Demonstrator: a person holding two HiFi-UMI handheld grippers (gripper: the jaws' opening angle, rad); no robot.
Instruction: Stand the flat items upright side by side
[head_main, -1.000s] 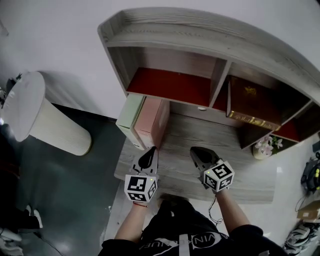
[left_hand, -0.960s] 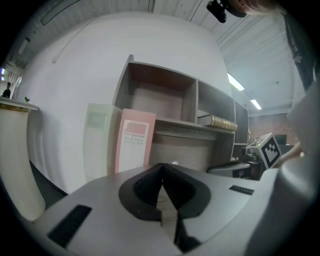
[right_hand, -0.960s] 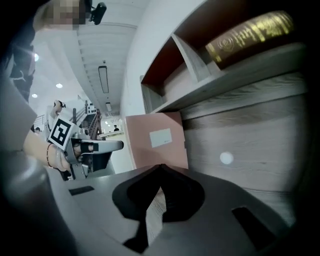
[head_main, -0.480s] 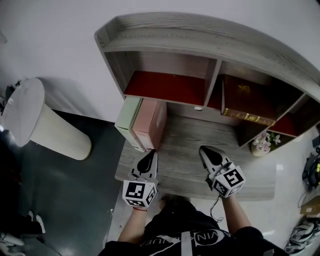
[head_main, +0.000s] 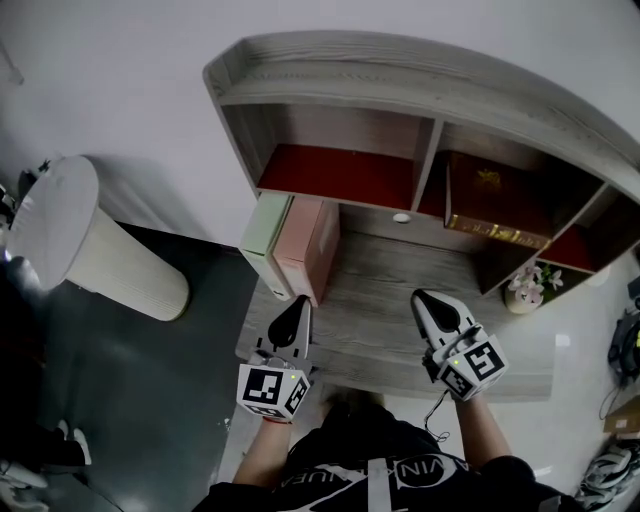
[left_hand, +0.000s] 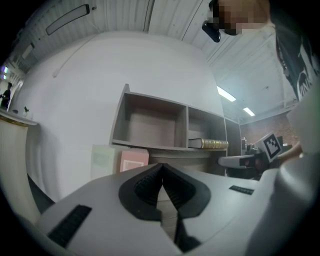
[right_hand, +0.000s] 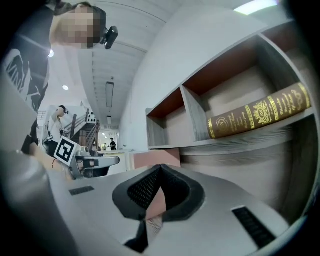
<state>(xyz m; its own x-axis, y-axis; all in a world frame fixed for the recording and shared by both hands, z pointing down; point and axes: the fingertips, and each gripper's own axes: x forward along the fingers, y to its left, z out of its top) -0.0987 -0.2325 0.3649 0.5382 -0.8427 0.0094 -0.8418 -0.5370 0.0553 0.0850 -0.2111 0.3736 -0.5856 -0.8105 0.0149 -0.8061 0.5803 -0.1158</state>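
While both tools are held level over the front of the table, the left hand-held gripper (head_main: 299, 303) is seen with its ribbed black pads pressed together at the tip, and nothing is gripped between them. The right hand-held gripper (head_main: 421, 297) is likewise closed and empty, its pads meeting at the tip in its own view (right_hand: 160, 168). Each is carried by a bare forearm, and the two are kept well apart, left and right of the person's body.

The grey wood-grain table (head_main: 400, 270) is bare beneath both tools. At its rear left corner, a pale green flat box (head_main: 262, 232) and a pink flat box (head_main: 306, 246) are stood upright, side by side and touching, just ahead of the left hand-held gripper. In the left gripper view the same two boxes, pale green (left_hand: 103, 160) and pink (left_hand: 134, 159), are seen below the shelf.

Above them, a grey wooden shelf unit (head_main: 330, 85) with red-lined compartments is set against the white wall. A dark red book with gilt lettering (head_main: 495, 200) is laid flat in the compartment right of the first divider. A small pot of pink flowers (head_main: 525, 290) is placed at the table's right rear. A white ribbed cylindrical stand (head_main: 95, 250) is seen on the dark floor to the left.
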